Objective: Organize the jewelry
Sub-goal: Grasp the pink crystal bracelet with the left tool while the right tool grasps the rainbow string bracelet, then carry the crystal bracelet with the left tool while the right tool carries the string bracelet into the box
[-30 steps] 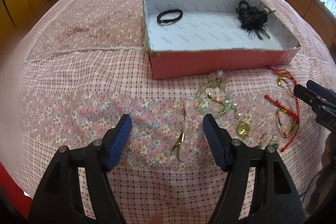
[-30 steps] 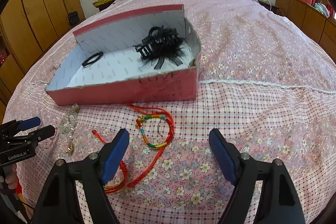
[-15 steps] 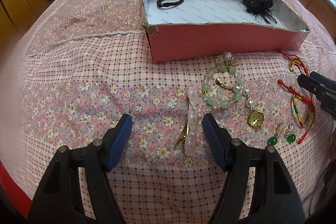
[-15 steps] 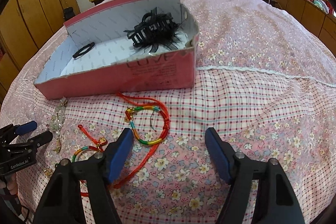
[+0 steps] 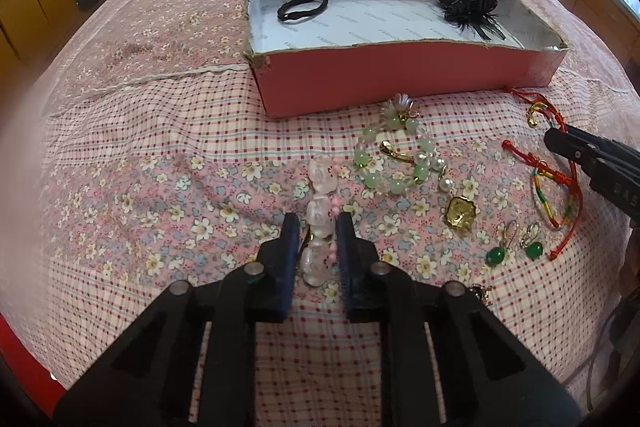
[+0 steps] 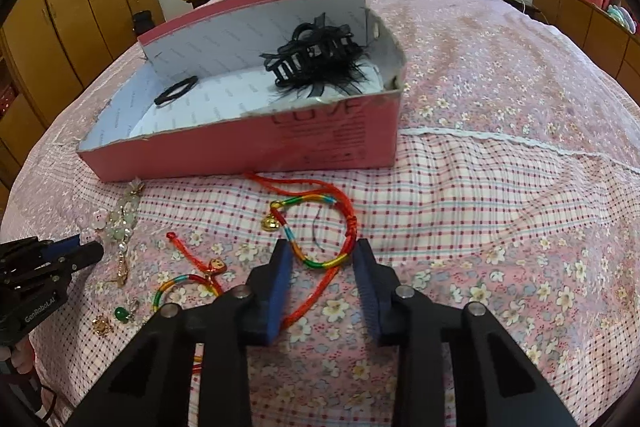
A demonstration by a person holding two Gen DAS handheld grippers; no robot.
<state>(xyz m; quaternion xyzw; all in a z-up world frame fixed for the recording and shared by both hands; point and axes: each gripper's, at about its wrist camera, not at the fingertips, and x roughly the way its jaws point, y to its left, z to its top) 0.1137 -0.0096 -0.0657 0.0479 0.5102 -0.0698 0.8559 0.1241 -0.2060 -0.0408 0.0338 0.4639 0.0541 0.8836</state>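
Newly closed jaws around pink bracelet (image 5: 318, 223).

- Right gripper (image 6: 320, 259): blue pads low over the bed (image 6: 500, 187), jaws just been closing, a loop of the rainbow cord bracelet (image 6: 320, 261) between them; contact of the pads unclear.
- Second rainbow bracelet (image 6: 180, 285) lies left, beside a green earring (image 6: 120, 315).
- Pink box (image 6: 260, 147) behind holds black hair clip (image 6: 316, 63) and black hair tie (image 6: 176, 90).
- Left gripper (image 6: 86, 249) at left edge.

Hair tie (image 5: 303, 8) and hair claw (image 5: 467, 1) in box (image 5: 400, 75); bracelets (image 5: 394, 163) before it on the bed (image 5: 120, 147).
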